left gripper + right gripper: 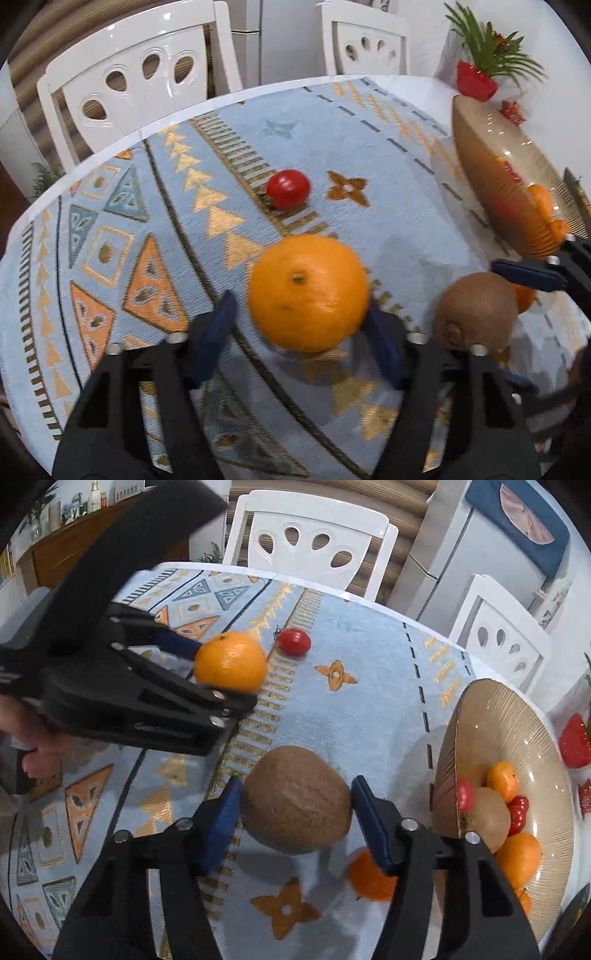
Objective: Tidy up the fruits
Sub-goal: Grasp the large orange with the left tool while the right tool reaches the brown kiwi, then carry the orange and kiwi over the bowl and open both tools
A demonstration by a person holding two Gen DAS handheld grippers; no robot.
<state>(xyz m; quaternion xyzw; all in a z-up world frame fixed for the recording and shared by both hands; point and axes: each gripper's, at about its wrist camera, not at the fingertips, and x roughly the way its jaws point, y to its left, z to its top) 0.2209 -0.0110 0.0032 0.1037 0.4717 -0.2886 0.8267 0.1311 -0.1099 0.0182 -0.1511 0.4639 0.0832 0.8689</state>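
both claws are at the pick-up step: the left claw (299, 325) grips the orange (308, 291), lifted mid-worktop, and the right claw (295, 823) grips the kiwi (297, 799) just off the cloth. next, each must likely carry its fruit to the bowl (554, 775) at the right edge, over its raised rim, avoiding collision.

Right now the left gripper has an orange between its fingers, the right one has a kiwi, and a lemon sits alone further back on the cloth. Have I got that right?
Almost. The lone fruit further back on the tablecloth is a red cherry tomato, not a lemon; the left wrist view shows it clearly. The rest holds: the left gripper has the orange between its fingers, and the right gripper has the kiwi.
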